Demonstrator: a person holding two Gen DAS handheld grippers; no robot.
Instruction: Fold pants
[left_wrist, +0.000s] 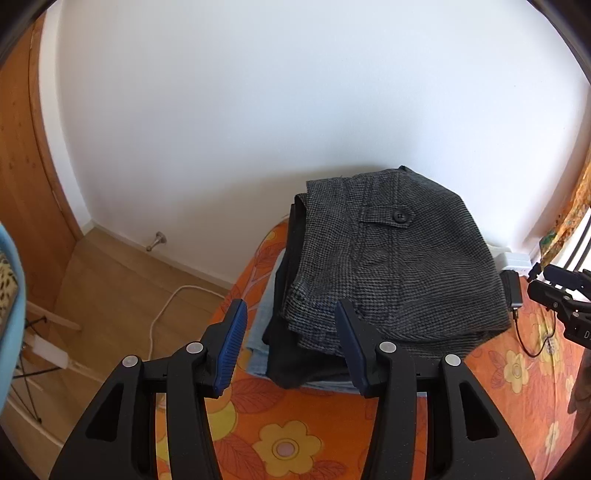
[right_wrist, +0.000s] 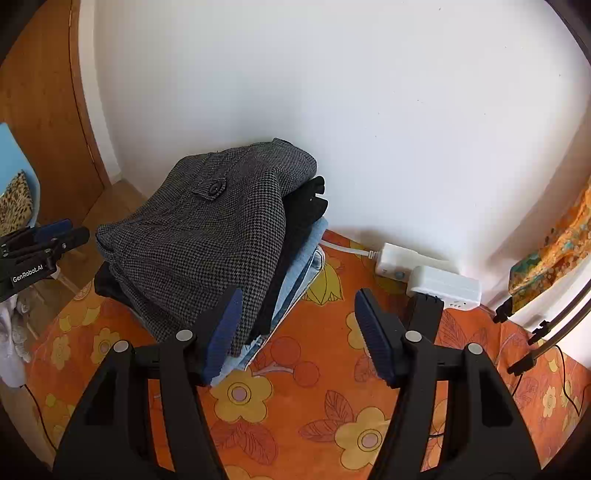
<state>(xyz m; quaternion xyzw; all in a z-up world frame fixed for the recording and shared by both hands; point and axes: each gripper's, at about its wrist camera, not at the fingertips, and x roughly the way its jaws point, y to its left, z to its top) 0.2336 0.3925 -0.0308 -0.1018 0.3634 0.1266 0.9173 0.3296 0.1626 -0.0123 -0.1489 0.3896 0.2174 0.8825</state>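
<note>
My left tool (left_wrist: 291, 328) and right tool (right_wrist: 299, 321) both gape empty near the folded pants (left_wrist: 391, 254) topping the stack.

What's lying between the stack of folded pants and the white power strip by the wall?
Only bare floral sheet, in the right wrist view, between the pants stack and power strip.

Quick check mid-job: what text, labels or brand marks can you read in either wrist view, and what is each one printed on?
"GenRobot.AI": white lettering on the black body of the left gripper, seen at the left edge of the right wrist view.
"D": a cut-off white mark on the right gripper body at the left wrist view's right edge; the rest is unreadable.
Nothing readable on the folded pants or power strip.
</note>
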